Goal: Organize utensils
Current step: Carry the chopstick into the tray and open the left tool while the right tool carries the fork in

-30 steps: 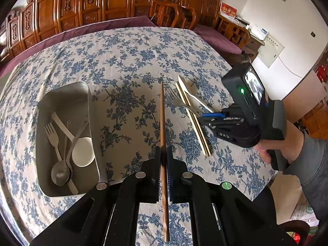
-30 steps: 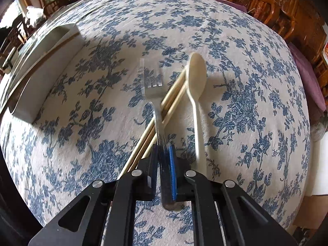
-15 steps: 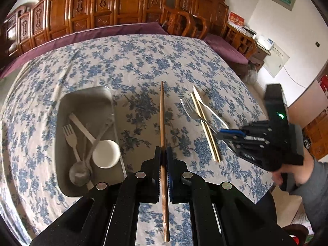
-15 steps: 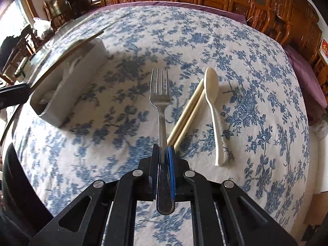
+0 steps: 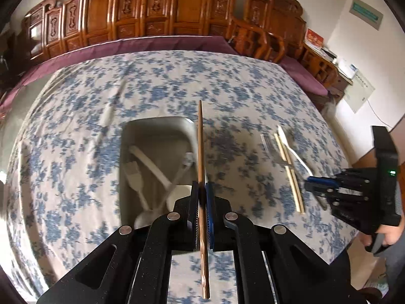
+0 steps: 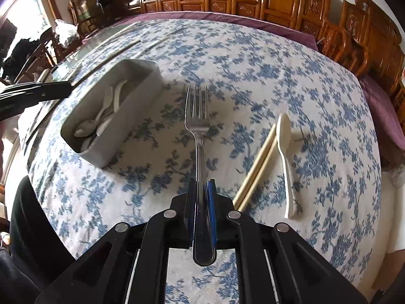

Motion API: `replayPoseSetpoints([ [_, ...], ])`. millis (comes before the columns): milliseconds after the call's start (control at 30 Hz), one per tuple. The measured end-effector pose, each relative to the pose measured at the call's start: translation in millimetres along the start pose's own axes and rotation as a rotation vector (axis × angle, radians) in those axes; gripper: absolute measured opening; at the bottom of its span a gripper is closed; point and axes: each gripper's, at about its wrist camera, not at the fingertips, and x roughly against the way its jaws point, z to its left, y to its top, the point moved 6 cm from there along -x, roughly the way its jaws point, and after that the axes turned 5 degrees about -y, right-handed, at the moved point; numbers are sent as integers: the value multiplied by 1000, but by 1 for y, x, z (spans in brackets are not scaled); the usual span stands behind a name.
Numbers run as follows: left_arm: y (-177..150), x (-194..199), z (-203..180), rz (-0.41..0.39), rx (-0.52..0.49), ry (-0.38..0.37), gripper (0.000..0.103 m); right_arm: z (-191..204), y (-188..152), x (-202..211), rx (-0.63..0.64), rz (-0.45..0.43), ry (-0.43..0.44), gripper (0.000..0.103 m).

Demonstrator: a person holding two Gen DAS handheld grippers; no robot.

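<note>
The left hand-held gripper [image 5: 201,197] is clenched on a brown chopstick [image 5: 200,152] above the gray tray's [image 5: 157,124] right wall, while the right hand-held gripper [image 6: 201,195] grasps a metal fork [image 6: 198,126] clear of the desk [image 6: 253,63]. The long chopstick, pinched low on its shaft, could catch that wall or swivel and land outside. Only the right view clearly shows the cream spoon [image 6: 284,139] and pale chopsticks [image 6: 258,164] lying on the desk.

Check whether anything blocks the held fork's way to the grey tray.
Nothing visible does. The right gripper holds the fork above bare tablecloth; the tray lies to its left, top open. The pale chopsticks and spoon lie on the other side.
</note>
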Motion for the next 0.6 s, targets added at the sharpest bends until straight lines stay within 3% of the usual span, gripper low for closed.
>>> replayPoseSetpoints([
  [300,0,-22,40,51,14,51,4,30,25,12,44,-40,28,11],
  [600,-4,-47,57,104,23,72,5,55,42,16,70,-60,57,11],
])
